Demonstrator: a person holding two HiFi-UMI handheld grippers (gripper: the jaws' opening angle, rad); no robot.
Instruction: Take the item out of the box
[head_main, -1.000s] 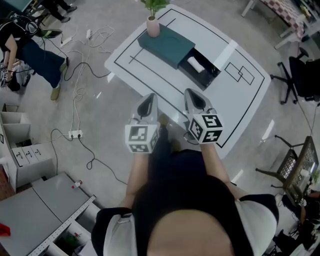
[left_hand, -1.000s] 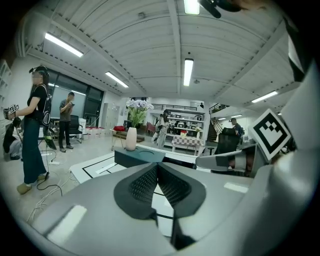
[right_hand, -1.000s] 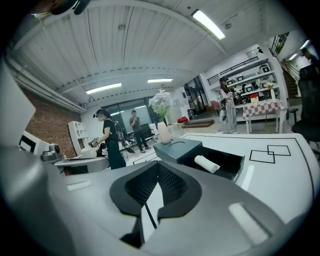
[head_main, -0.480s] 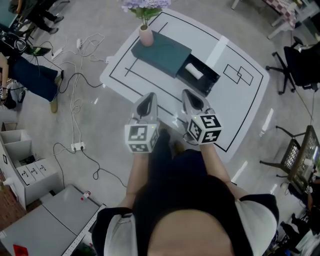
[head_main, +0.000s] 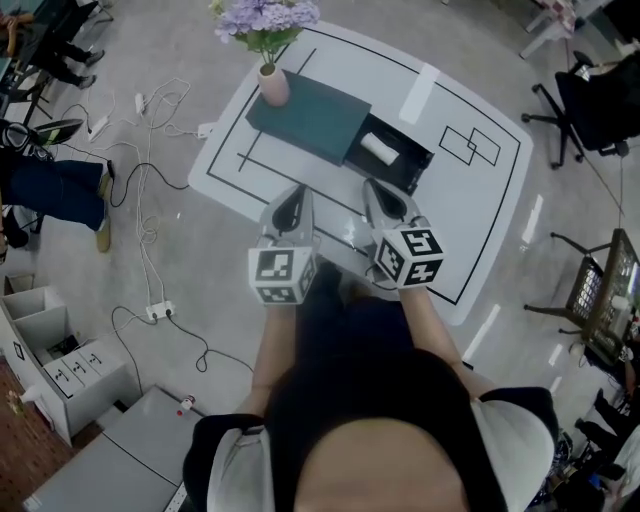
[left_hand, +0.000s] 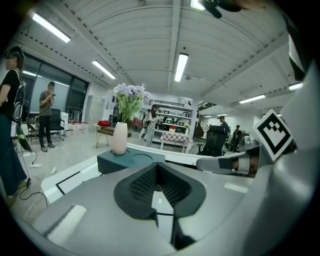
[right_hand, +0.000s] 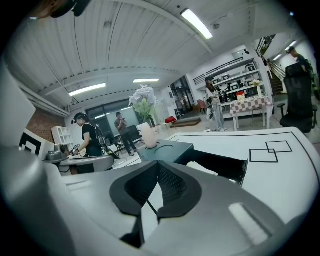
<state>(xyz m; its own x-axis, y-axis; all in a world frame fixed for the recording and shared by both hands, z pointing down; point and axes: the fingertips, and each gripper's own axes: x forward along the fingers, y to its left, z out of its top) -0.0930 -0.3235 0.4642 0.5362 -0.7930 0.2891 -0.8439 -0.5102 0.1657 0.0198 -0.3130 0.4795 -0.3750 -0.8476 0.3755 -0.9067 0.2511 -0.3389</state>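
A teal box (head_main: 310, 118) lies on the white table (head_main: 480, 215), with its black drawer (head_main: 398, 160) pulled out to the right. A white item (head_main: 377, 148) rests inside the drawer. My left gripper (head_main: 295, 192) and right gripper (head_main: 376, 185) hang side by side at the table's near edge, short of the box. Both are shut and hold nothing. In the right gripper view the drawer (right_hand: 220, 164) and the item (right_hand: 202, 170) lie just beyond my right gripper (right_hand: 158, 163). Beyond my left gripper (left_hand: 157, 165), the left gripper view shows the box (left_hand: 131, 160).
A pink vase (head_main: 272, 86) of purple flowers stands on the box's far left corner. Black outlined rectangles (head_main: 470, 146) mark the table's right. Cables and a power strip (head_main: 155, 312) lie on the floor at left. An office chair (head_main: 590, 100) stands right. People (left_hand: 47, 115) stand beyond.
The table and box have slid down and left in the head view, so I stand closer to them. Both grippers keep their place side by side and stay shut.
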